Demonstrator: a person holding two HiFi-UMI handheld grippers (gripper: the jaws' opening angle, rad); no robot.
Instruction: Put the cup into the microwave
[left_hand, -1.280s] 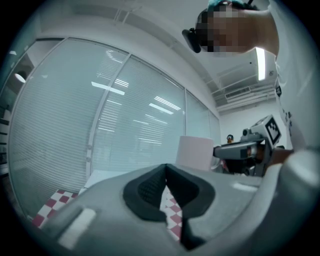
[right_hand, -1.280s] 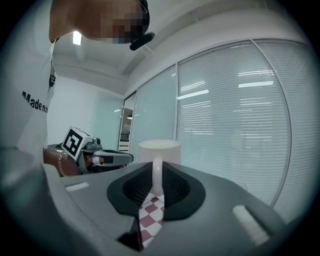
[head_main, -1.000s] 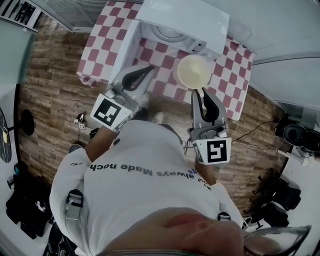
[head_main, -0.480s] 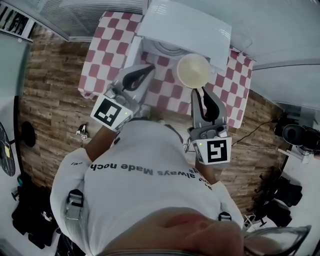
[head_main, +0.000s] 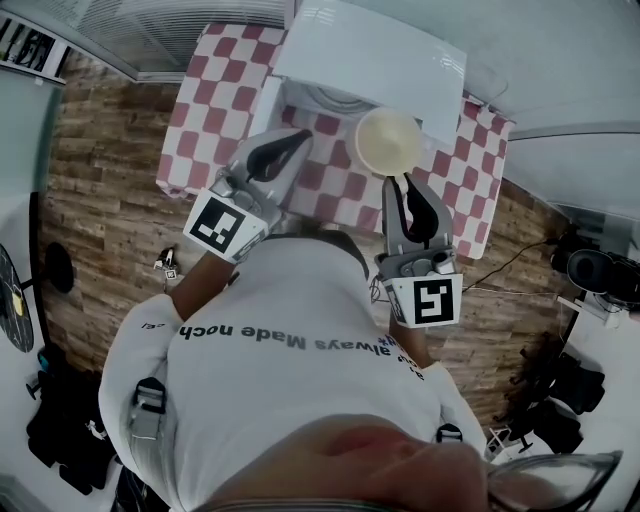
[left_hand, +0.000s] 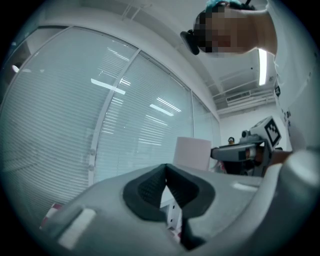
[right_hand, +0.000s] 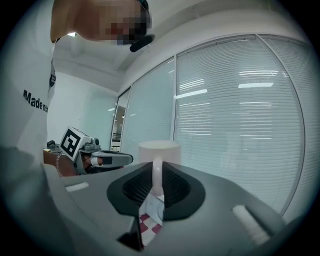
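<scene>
The right tool pinches the thin handle of the smooth, cream, round cup, empty, at upper centre of the head view over the red-and-white checked table in front of the white boxy microwave, while the left tool, ribbed dark jaws pressed together, holds nothing.

**Tally of what is in view**

One cup. One microwave. One table with a checked cloth. Two grippers, the left gripper and the right gripper, each carrying one marker cube. One person.
</scene>
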